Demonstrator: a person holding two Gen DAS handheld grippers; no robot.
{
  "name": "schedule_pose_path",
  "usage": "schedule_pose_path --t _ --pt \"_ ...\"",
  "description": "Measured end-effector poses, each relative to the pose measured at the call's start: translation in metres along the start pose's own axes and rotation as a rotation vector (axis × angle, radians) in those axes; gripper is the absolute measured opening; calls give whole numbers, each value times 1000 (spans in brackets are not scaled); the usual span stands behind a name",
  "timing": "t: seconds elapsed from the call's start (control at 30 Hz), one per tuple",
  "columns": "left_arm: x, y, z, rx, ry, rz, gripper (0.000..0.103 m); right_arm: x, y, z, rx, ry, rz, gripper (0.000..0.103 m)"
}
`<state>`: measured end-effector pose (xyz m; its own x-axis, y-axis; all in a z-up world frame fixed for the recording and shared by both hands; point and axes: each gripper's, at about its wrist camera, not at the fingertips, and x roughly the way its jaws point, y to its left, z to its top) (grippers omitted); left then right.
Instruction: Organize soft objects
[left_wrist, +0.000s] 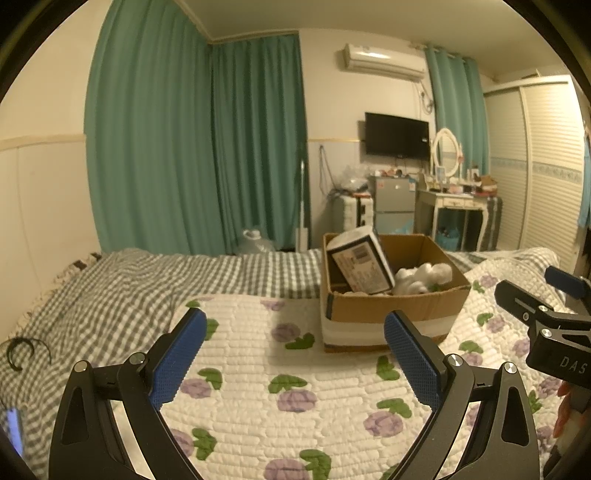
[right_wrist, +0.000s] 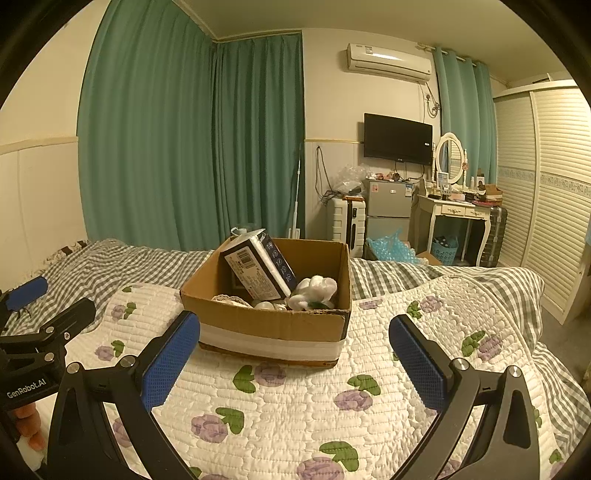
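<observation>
Covering bed, floral quilt (right_wrist: 295, 406), cardboard box (right_wrist: 269, 321), green curtains (right_wrist: 184, 147)

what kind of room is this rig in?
Almost certainly a home bedroom: a bed with a floral quilt fills the foreground, a vanity table with an oval mirror stands at the far wall, and a louvred wardrobe lines the right side.

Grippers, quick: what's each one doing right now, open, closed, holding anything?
Left gripper: open, holding nothing, above the floral quilt.
Right gripper: open, holding nothing.
</observation>
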<state>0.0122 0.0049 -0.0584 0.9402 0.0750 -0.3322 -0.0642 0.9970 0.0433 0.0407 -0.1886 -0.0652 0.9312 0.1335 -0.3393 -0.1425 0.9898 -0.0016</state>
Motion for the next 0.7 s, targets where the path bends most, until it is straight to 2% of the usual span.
schedule_pose_path --t 0.7 --pt "0 1 1 -5 1 -9 99 3 -4 -1 14 5 4 103"
